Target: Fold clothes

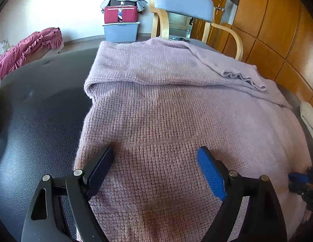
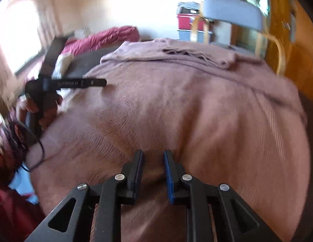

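A pink knit sweater [image 1: 166,111] lies spread on a dark leather table [image 1: 35,111], with one sleeve [image 1: 227,66] folded across its far part. My left gripper [image 1: 156,157] is open just above the sweater's near left part. My right gripper [image 2: 153,157] has its jaws narrowly apart with a fold of the sweater [image 2: 176,104] bunched between them. The right gripper also shows at the right edge of the left wrist view [image 1: 299,179]. The left gripper shows at the left of the right wrist view [image 2: 105,82], held in a hand. The right wrist view is blurred.
A wooden chair [image 1: 184,6] with a blue-grey back stands behind the table. A grey bin with a red bag [image 1: 121,22] sits by the far wall. A crimson ruffled cloth [image 1: 29,48] lies at far left. Wooden cabinets [image 1: 277,30] stand at right. A white cloth [image 1: 310,117] lies at the table's right edge.
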